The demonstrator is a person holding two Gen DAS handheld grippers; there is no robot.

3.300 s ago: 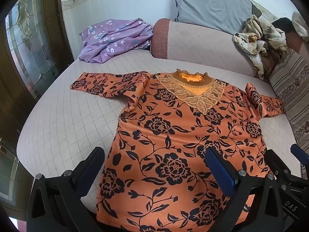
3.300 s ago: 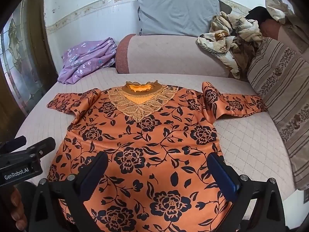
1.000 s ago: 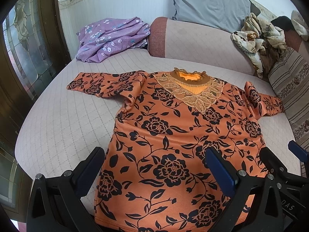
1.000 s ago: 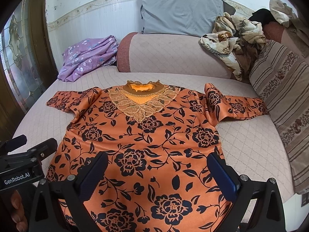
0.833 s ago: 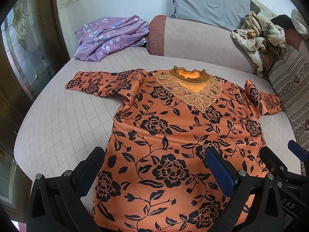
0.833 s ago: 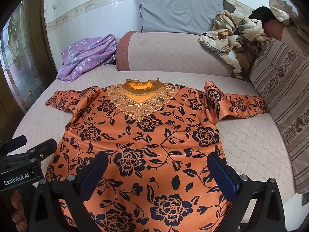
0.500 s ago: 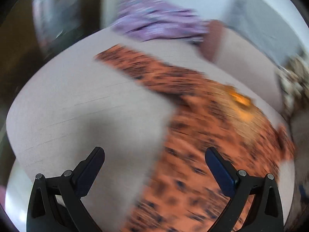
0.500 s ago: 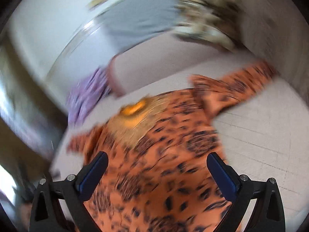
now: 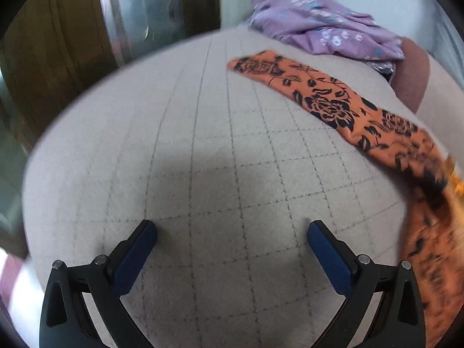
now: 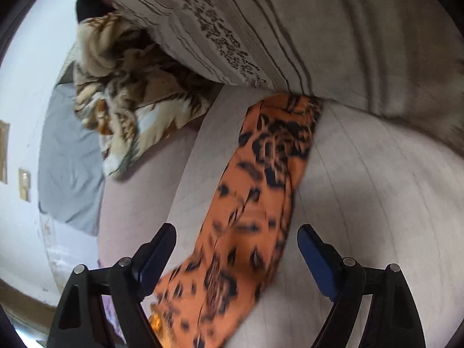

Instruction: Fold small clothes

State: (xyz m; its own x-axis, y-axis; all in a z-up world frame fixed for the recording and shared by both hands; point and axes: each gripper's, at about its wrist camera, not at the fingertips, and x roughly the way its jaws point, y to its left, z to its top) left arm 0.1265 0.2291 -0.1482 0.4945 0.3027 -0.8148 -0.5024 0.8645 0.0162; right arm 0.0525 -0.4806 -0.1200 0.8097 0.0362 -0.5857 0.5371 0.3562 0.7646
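Quilted bed (image 9: 203,150) beneath, top (image 9: 327,101) spread flat. Swung apart since earlier: left gripper (image 9: 232,249) wide over bare quilt beside one sleeve, right gripper (image 10: 236,246) wide astride other sleeve (image 10: 261,191). Body cut off, blurred.

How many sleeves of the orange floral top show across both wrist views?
2: one sleeve stretches across the quilted bed beyond the open left tool; the other sleeve runs between the open right tool's fingers.

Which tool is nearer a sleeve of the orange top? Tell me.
Right. The right tool is open with a sleeve running between its fingers. The left tool is open over bare cushion, the other sleeve well ahead.
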